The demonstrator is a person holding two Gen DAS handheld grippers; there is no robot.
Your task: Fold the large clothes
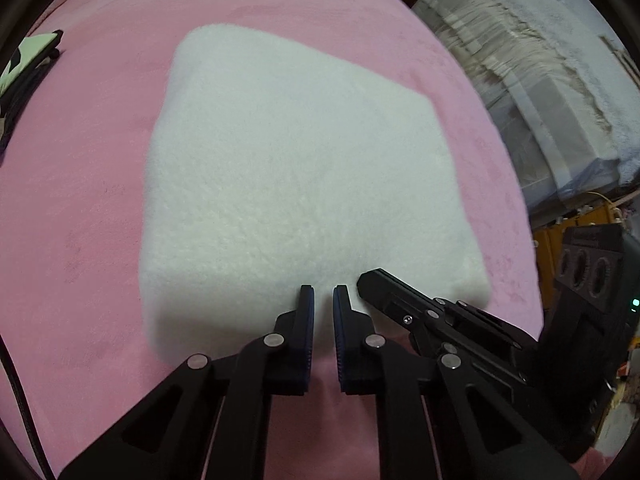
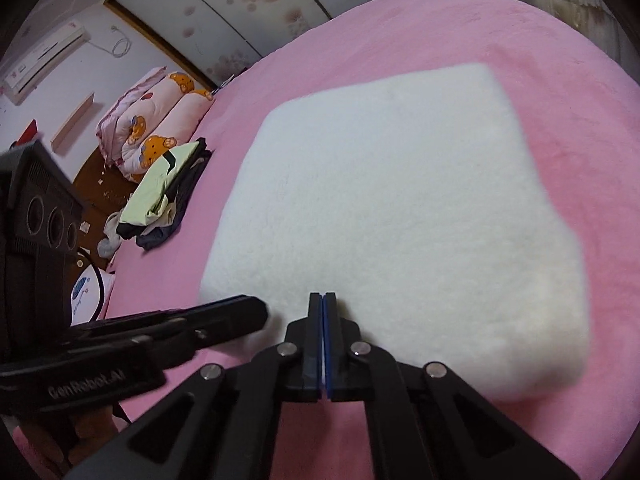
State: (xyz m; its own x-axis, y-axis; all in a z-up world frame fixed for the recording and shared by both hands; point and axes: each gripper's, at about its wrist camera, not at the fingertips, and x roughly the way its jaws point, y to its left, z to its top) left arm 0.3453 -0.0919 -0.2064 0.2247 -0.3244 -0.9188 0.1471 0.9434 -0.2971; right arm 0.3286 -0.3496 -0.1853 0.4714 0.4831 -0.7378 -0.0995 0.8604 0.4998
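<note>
The thick white fleece garment (image 1: 304, 184) lies on the pink bed (image 1: 80, 208) already as a neat square bundle, so the folding seems almost finished, with the left gripper (image 1: 323, 294) slightly parted and empty and the right gripper (image 2: 323, 300) clenched, holding nothing visible, both at its near edge.

I see white fleece garment (image 1: 296, 184) folded into thick squarish block, lying flat on pink bed cover. Surface fluffy, nubbly, no wrinkles showing on top. Edges rounded, plump; near edge forms soft vertical wall. I note far corners slightly blurred in both views. From right wrist view, same block (image 2: 400, 216) sits mid-bed, pink cover showing on all sides. I cannot tell garment type.
</note>
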